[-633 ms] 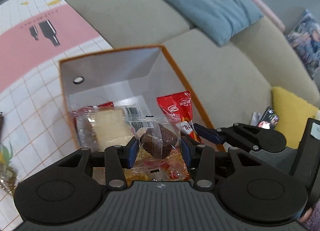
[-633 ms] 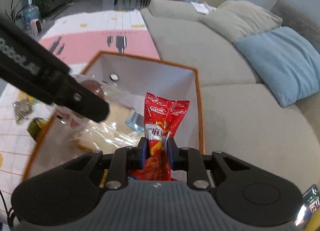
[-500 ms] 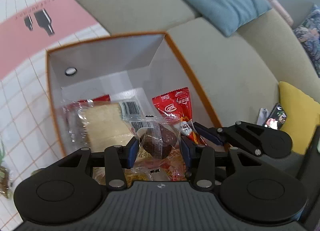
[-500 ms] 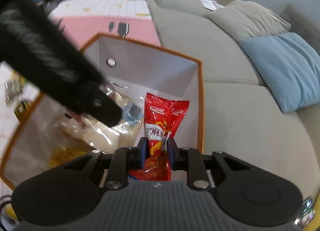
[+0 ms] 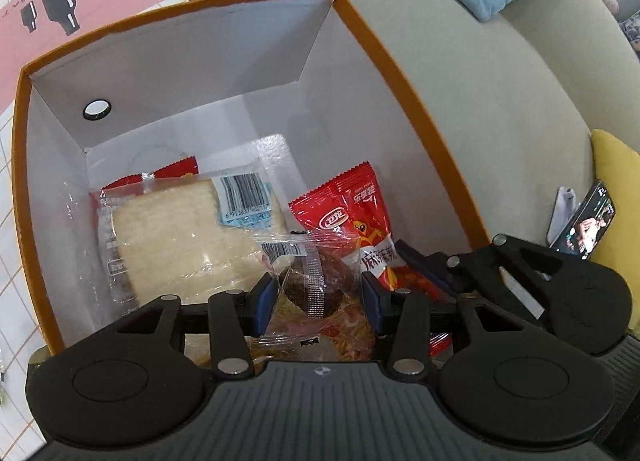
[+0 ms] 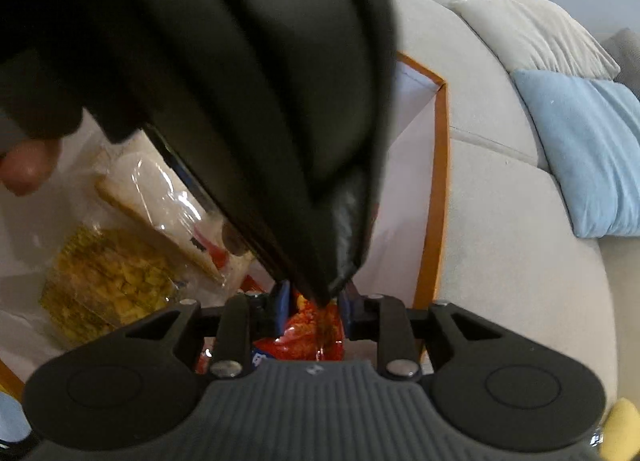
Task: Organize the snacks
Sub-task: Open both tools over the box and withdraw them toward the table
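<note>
An orange-rimmed white box (image 5: 360, 37) sits on the sofa. My left gripper (image 5: 318, 297) is shut on a clear-wrapped brown cake (image 5: 320, 281), held low inside the box. A wrapped bread slice (image 5: 180, 237) and a yellow snack bag (image 6: 104, 293) lie in the box. My right gripper (image 6: 314, 311) holds a red snack packet (image 5: 352, 225), which also shows in the right wrist view (image 6: 308, 329); its jaws look slightly wider apart than before. The left gripper's black body (image 6: 240, 101) hides most of the right wrist view.
The box rests on a grey sofa (image 5: 500, 101) with a blue cushion (image 6: 584, 149) and a yellow cushion (image 5: 616, 189). A phone (image 5: 588, 225) lies by the yellow cushion. A pink and white mat (image 5: 48, 13) lies to the left.
Both grippers have moved down and forward into the box with their snacks. The left gripper now crosses in front of the right camera. The right jaws look slightly wider.
</note>
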Available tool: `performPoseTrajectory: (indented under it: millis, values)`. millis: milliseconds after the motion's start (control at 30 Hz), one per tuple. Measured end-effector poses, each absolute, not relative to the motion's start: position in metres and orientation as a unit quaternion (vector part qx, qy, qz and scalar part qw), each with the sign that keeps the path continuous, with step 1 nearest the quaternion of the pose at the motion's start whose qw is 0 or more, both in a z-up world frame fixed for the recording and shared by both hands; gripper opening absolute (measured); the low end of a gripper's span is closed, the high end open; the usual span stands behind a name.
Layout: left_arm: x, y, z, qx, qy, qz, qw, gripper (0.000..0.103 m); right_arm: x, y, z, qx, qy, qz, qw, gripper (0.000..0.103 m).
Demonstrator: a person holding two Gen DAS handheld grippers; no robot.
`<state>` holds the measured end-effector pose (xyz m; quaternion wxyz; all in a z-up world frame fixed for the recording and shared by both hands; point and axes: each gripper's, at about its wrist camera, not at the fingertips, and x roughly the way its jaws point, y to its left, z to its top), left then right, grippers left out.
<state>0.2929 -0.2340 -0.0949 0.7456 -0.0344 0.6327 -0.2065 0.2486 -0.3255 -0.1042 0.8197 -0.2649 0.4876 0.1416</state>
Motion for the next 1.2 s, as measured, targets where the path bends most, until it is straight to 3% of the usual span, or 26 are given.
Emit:
performPoseTrajectory:
  millis: [167,300,633,967,1200]
  values:
    - [0.296,-0.227,-0.095,-0.043,0.643,-0.208,0.736,0.066,0.251,-0.320,-0.106,-0.283,0.491,0.139,0.812,0.027]
    - [0.295,-0.220,-0.090,-0.055,0.641,-0.210,0.736,0.075,0.247,-0.316,-0.107,-0.302,0.494,0.136,0.804,0.037]
    - [0.283,-0.203,-0.054,-0.071,0.605,-0.216,0.763,0.079,0.237,-0.300,-0.081,-0.331,0.492,0.118,0.797,0.057]
    - [0.259,-0.164,-0.025,-0.115,0.565,-0.229,0.784,0.080,0.224,-0.310,-0.045,-0.241,0.493,0.078,0.832,0.059]
    - [0.227,-0.119,0.013,-0.104,0.486,-0.207,0.842,0.080,0.193,-0.311,0.002,-0.093,0.414,0.066,0.903,0.059]
